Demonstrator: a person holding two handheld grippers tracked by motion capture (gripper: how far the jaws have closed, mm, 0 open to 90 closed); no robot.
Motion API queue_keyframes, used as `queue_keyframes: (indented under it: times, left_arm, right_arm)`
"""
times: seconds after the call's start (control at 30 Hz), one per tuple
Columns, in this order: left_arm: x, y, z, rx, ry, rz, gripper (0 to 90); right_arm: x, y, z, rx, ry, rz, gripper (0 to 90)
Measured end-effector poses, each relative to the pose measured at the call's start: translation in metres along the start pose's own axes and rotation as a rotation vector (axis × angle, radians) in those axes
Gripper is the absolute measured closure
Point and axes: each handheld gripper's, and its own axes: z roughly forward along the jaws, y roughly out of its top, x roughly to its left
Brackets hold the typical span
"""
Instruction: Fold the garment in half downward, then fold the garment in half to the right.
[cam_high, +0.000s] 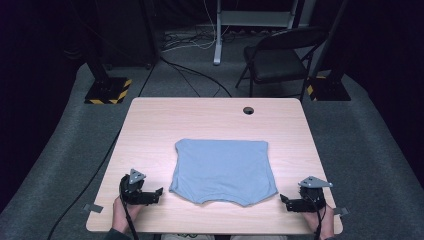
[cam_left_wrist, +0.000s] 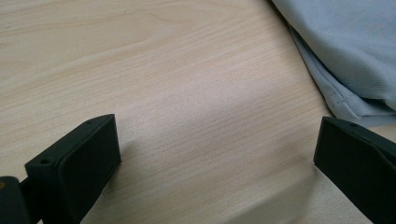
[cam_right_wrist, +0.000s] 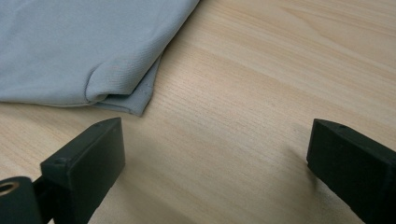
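A folded light-blue garment (cam_high: 222, 170) lies flat in the middle of the wooden table (cam_high: 150, 125). My left gripper (cam_high: 159, 193) rests on the table just left of its near left corner, open, nothing between the jaws. The garment's hemmed corner (cam_left_wrist: 345, 60) lies at the upper right of the left gripper view, beyond my left gripper (cam_left_wrist: 217, 154). My right gripper (cam_high: 283, 201) sits open by the near right corner. In the right gripper view the cloth corner (cam_right_wrist: 121, 84) lies just ahead of the left jaw of my right gripper (cam_right_wrist: 215, 158), apart from it.
A round cable hole (cam_high: 248, 110) sits near the table's far edge. Behind the table stand a black folding chair (cam_high: 280, 55), two stand bases with yellow-black tape (cam_high: 107, 90) and loose cables on the grey floor. Bare wood surrounds the garment.
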Motion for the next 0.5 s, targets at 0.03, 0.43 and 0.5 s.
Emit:
queue_keyframes:
  times: [0.03, 0.43, 0.5]
  left_arm:
    - [0.0000, 0.0000, -0.0001, 0.000, 0.001, 0.000, 0.1]
    - [0.0010, 0.0007, -0.0008, 0.002, 0.010, -0.008, 0.2]
    - [0.0003, 0.0022, -0.0005, 0.000, 0.012, -0.005, 0.2]
  right_arm:
    - [0.0000, 0.0000, 0.0002, 0.001, 0.000, 0.000, 3.6]
    - [0.0010, 0.0014, 0.0021, 0.005, -0.004, -0.008, 3.6]
    - [0.0011, 0.0013, 0.0017, 0.005, -0.003, -0.006, 3.6]
